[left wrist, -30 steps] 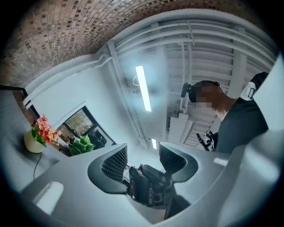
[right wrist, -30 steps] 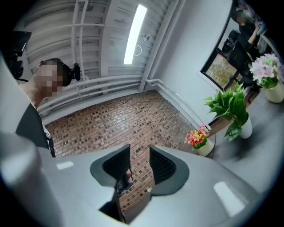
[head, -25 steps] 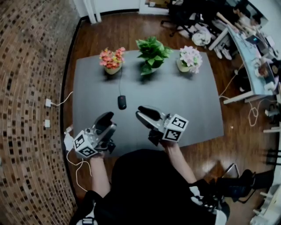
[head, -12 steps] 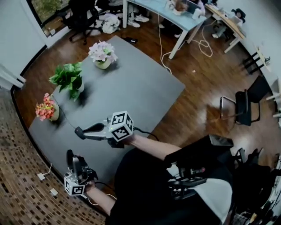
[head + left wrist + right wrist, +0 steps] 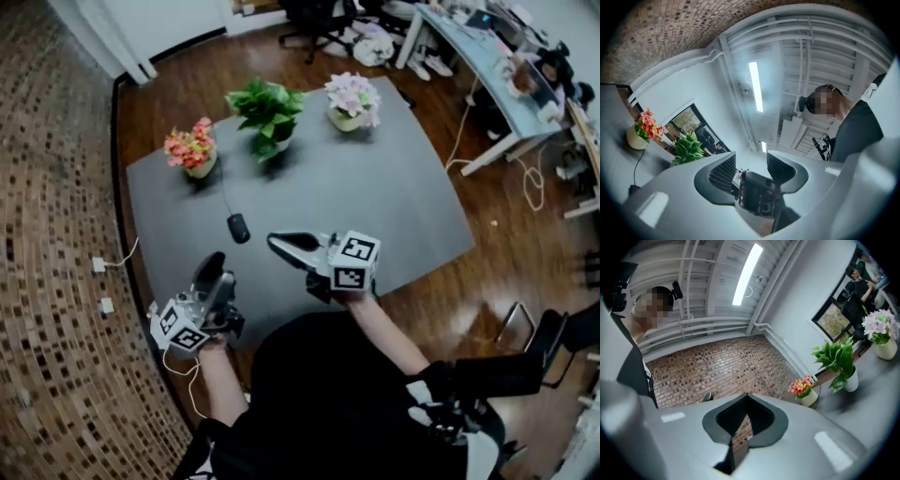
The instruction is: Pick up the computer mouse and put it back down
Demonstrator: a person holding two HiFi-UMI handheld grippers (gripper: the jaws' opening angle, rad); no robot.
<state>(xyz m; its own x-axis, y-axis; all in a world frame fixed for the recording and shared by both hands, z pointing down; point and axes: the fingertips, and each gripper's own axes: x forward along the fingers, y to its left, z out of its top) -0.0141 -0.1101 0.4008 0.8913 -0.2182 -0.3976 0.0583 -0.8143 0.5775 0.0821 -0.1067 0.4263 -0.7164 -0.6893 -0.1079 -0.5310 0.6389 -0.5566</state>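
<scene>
The black computer mouse (image 5: 238, 227) lies on the grey table (image 5: 375, 206), left of the middle, its cable running up to the orange flower pot (image 5: 190, 150). My left gripper (image 5: 211, 264) hovers over the table's near left corner, short of the mouse, jaws open with nothing between them. In the left gripper view (image 5: 750, 166) the mouse (image 5: 633, 189) peeks out at the far left. My right gripper (image 5: 277, 241) is just right of the mouse, not touching it, and its jaws are shut and empty. The right gripper view (image 5: 746, 395) shows only the brick wall beyond.
A green plant (image 5: 267, 108) and a pink flower pot (image 5: 352, 98) stand along the table's far edge. Wall plugs and a cable (image 5: 99, 265) lie on the patterned floor at left. A desk (image 5: 487, 66) and office chairs stand at the upper right.
The right gripper's jaws have gone from apart to shut. The head camera swung away and back. The mouse has not moved on the table.
</scene>
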